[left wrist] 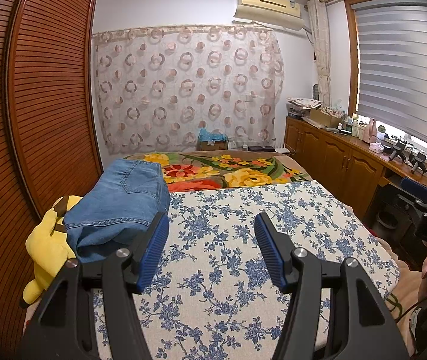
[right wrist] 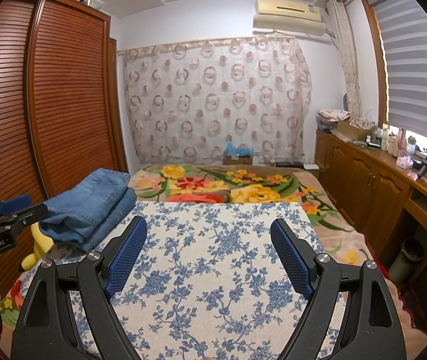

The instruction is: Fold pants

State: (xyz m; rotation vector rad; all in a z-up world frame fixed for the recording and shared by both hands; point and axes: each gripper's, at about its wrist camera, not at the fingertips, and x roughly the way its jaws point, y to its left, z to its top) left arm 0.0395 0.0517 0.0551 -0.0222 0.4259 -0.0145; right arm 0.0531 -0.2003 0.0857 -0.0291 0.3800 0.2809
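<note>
Folded blue denim pants (left wrist: 123, 201) lay left of frame on the blue-flowered board (left wrist: 243, 240); left tongs (left wrist: 212, 249) and right tongs (right wrist: 209, 252) gaped wide, holding nothing.

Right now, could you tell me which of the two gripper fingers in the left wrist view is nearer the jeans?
The left finger; the folded jeans lie beside it, away from the right finger.

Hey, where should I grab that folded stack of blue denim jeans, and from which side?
Probably the near end of the folded blue denim jeans, where the layered edges face the tools. Come in low from the front with the open left tool, the closer one, pinching all layers together. The yellow plush toy crowds their left side.
</note>
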